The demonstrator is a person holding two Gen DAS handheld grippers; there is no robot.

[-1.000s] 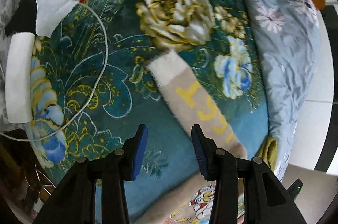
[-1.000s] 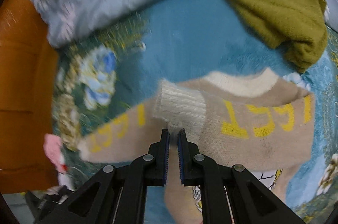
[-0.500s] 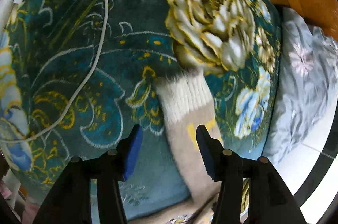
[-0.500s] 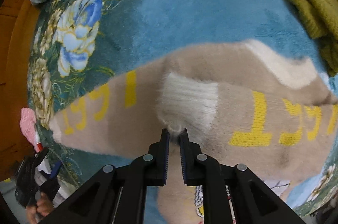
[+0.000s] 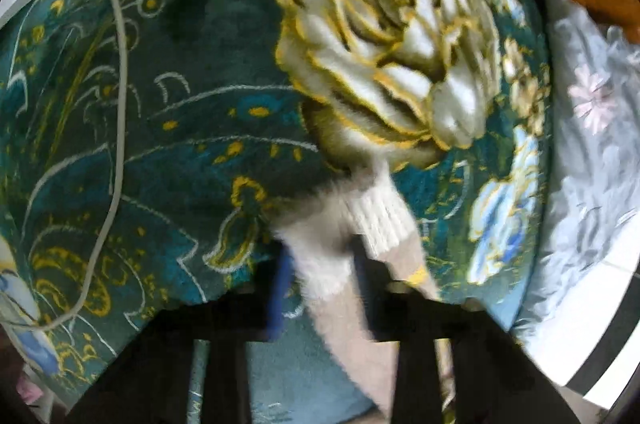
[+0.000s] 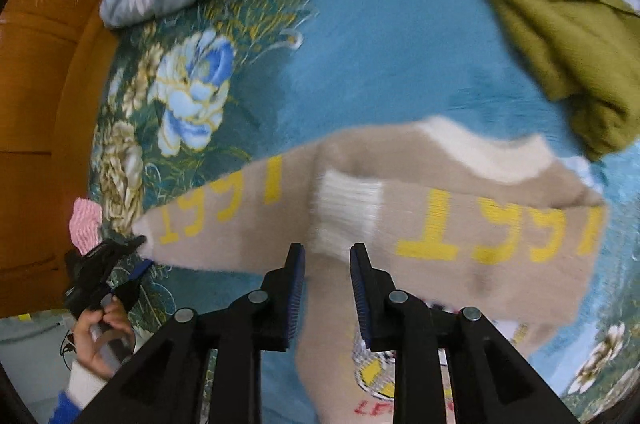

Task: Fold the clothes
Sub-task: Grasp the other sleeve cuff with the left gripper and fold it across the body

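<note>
Fuzzy beige knit sweater with cream ribbed cuffs lies spread on the bed's plush teal floral blanket. One sleeve is folded across the chest; yellow lettering runs down both sleeves, reading roughly "1991", mirrored. Red letters "LE…" show at the chest print. Your right gripper has its jaws parted just short of the folded cuff — nothing between them. Your left gripper straddles the other sleeve's ribbed cuff; blurred, so I cannot tell whether it has closed. An olive knit garment lies crumpled nearby.
</note>
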